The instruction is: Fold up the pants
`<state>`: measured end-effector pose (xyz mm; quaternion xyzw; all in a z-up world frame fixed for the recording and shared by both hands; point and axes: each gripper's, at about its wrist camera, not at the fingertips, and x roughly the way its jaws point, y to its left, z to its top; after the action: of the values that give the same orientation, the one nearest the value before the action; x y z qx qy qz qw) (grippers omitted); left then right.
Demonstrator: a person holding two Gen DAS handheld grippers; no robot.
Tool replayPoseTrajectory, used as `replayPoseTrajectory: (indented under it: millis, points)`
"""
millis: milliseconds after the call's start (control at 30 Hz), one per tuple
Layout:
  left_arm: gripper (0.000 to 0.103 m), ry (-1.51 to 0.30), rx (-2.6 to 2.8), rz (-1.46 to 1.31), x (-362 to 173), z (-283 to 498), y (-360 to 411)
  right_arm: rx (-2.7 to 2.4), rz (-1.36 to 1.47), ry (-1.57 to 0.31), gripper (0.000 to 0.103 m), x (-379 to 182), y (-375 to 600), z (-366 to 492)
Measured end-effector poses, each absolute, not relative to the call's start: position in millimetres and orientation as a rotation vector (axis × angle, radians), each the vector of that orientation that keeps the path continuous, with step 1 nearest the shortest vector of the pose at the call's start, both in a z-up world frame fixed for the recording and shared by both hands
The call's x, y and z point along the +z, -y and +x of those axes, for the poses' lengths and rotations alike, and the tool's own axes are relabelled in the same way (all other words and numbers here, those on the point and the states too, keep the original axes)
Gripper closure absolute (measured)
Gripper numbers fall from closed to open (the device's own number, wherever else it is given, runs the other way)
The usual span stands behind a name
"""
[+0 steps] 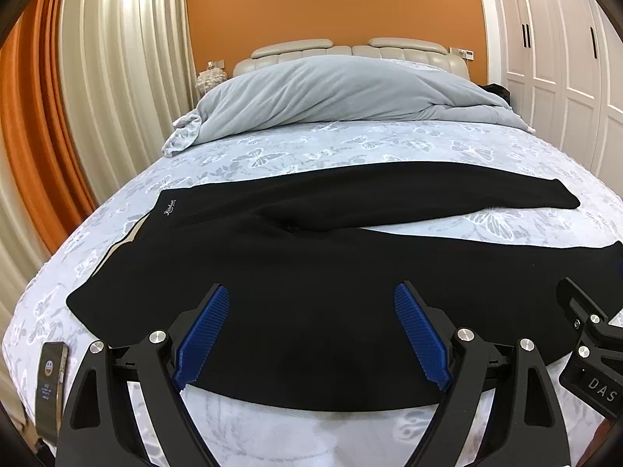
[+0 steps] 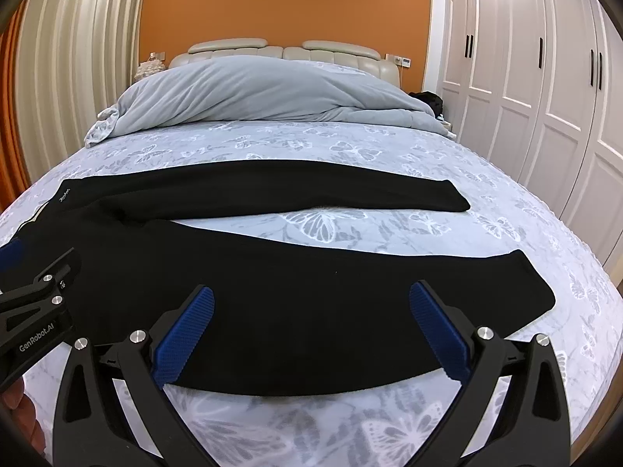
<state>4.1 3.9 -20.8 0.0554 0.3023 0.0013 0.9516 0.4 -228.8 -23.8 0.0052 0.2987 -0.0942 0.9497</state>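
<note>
Black pants point(image 1: 296, 272) lie flat across the bed, waistband at the left, both legs stretched to the right and spread apart. They also show in the right wrist view point(image 2: 272, 292). My left gripper point(image 1: 311, 299) is open and empty, hovering over the near leg close to the waist end. My right gripper point(image 2: 311, 299) is open and empty, over the near leg toward the cuff point(image 2: 533, 292). Each gripper's body shows at the edge of the other's view.
The bed point(image 1: 311, 144) has a pale butterfly-print sheet. A grey duvet point(image 1: 331, 89) is bunched at the headboard. A phone point(image 1: 50, 385) lies at the near left corner. White wardrobes point(image 2: 545, 78) stand on the right, curtains point(image 1: 97, 78) on the left.
</note>
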Motion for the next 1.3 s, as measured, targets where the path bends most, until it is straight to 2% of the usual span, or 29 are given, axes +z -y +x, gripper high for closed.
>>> replayPoseTrajectory:
  millis: [1300]
  points:
    - [0.018, -0.621, 0.013, 0.124, -25.2, 6.3, -2.7, -0.186, 0.017, -0.616, 0.005, -26.5, 227.9, 1.2]
